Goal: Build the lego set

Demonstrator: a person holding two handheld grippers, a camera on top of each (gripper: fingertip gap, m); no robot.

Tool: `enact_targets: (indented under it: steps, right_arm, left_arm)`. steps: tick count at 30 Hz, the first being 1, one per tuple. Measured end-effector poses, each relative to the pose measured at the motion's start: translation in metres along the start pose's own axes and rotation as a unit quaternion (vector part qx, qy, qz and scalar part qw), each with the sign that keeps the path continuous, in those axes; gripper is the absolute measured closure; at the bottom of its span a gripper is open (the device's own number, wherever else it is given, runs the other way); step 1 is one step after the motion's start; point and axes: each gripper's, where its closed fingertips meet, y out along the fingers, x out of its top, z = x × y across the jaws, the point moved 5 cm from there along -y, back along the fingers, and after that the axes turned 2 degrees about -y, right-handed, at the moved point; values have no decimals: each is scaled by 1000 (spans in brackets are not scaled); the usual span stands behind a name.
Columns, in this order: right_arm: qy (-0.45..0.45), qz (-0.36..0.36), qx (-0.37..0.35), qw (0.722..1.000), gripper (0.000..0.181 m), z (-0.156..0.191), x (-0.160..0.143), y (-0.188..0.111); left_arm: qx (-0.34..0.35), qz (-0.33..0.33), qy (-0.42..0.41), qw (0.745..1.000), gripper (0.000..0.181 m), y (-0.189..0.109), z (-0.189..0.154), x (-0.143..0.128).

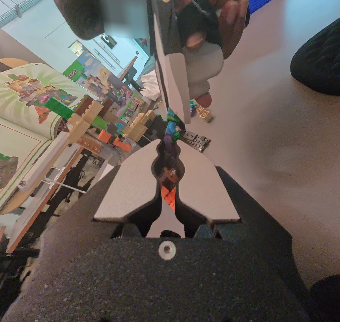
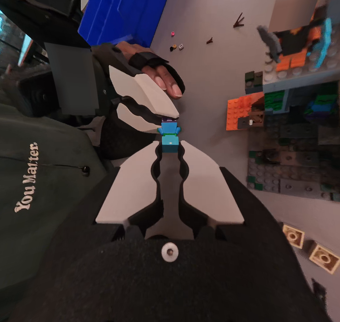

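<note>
A small minifigure (image 1: pixel 172 126) with a teal head, blue torso, green arms and purple legs is held in the air between both grippers. My left gripper (image 1: pixel 168 143) is shut on its purple legs. My right gripper (image 2: pixel 170 145) is shut on its teal head, with the minifigure's torso (image 2: pixel 169 129) just beyond the tips. In the left wrist view the right gripper's finger (image 1: pixel 174 85) comes down from above onto the head. In the right wrist view the left gripper's fingers (image 2: pixel 147 92) reach in from the left.
A partly built lego model (image 1: pixel 110 129) (image 2: pixel 294 138) stands on the grey table, with an orange plate (image 2: pixel 239 111). An instruction booklet (image 1: pixel 27 101) and the set's box (image 1: pixel 103 81) lie behind. Tan printed bricks (image 2: pixel 292 236), small loose pieces (image 2: pixel 176 46) and a blue bin (image 2: pixel 125 9) are nearby. My left and right fingertips are right by each other. The left tips stand about 11 cm off the orange plate (image 2: pixel 239 111).
</note>
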Motion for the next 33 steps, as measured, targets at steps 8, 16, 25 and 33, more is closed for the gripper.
enact_targets:
  steps: [8, 16, 25, 33]
  right_arm:
    - [-114, 0, -23, 993, 162, 10, 4, -3]
    - [-453, 6, -237, 860, 144, 21, 11, -8]
    - [-515, -2, -272, 813, 164, 16, 15, -3]
    - [-543, 100, -256, 794, 165, -12, 14, -5]
  left_arm:
    - [-30, -45, -60, 997, 172, -7, 1, 4]
    - [-70, -69, -206, 974, 173, -3, 8, -1]
    - [-80, -87, -267, 956, 173, 5, 10, -3]
    - [-71, -26, -230, 970, 157, 15, 8, -22]
